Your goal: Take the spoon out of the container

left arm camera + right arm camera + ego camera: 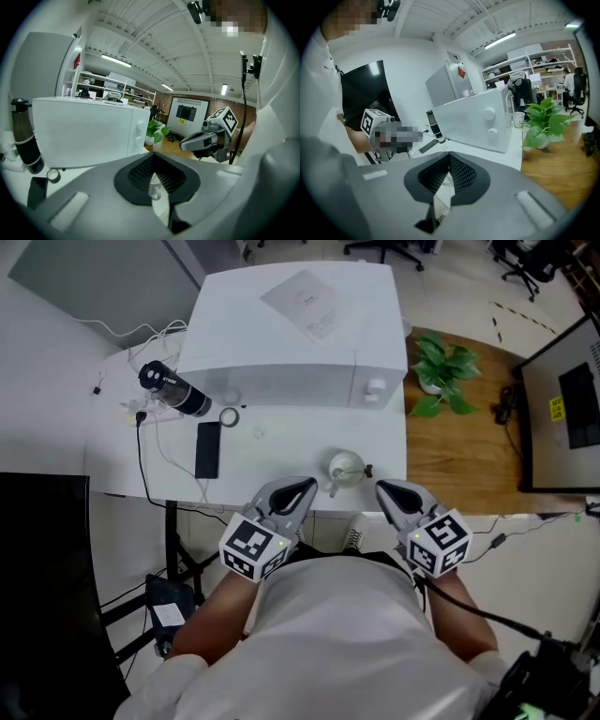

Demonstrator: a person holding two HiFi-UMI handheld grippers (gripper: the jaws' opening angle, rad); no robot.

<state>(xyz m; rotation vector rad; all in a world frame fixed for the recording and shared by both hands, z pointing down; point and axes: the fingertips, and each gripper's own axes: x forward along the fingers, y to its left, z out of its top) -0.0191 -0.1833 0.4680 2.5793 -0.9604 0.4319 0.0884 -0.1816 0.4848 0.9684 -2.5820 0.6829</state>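
Our left gripper [307,487] and right gripper [384,489] are both pinched closed on nothing. Just ahead, between them, the container [345,467] sits at the table [281,442] edge. Its spoon [334,487] seems to lean toward the left gripper.

One microwave [281,352], one bottle [174,390], one phone [208,449], one plant [442,371], one container [345,467].

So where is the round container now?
In the head view, the small pale round container stands before the white microwave, between the left hand-held gripper and the right hand-held gripper.
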